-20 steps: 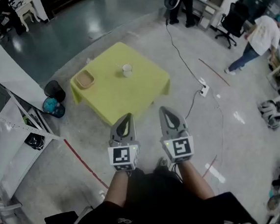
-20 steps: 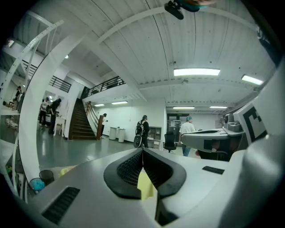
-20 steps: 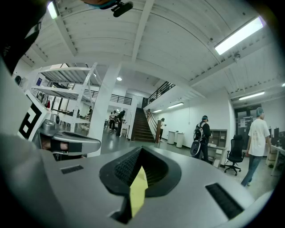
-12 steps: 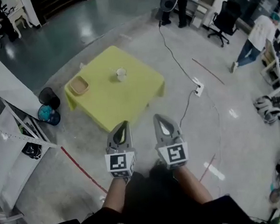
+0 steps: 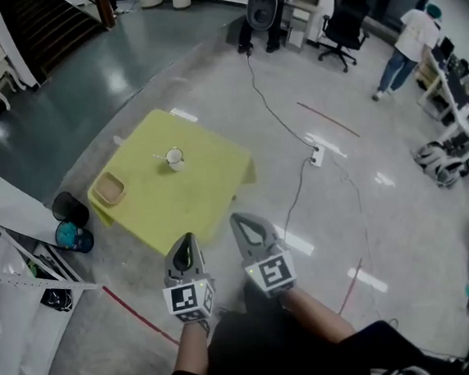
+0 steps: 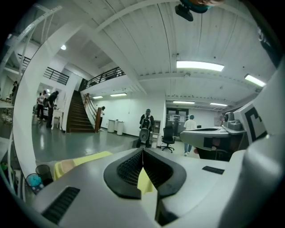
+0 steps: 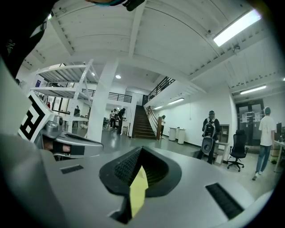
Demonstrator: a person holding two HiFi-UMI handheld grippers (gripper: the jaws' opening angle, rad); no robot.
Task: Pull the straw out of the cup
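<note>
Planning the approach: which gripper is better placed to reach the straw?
Left, marginally. In the head view the left gripper lines up almost straight with the cup, whose straw leans leftward; the right gripper sits off to one side. Both are shut and short of the table.

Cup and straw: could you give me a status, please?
Left hand-held gripper, right hand-held gripper shut, empty, short of table. Straw in cup. No obstruction seen.

Yellow-covered table (image 5: 188,197), shallow tan tray (image 5: 109,188) near its corner, black bin (image 5: 70,208) and teal bucket (image 5: 73,237) beside it, floor cable (image 5: 282,128)
</note>
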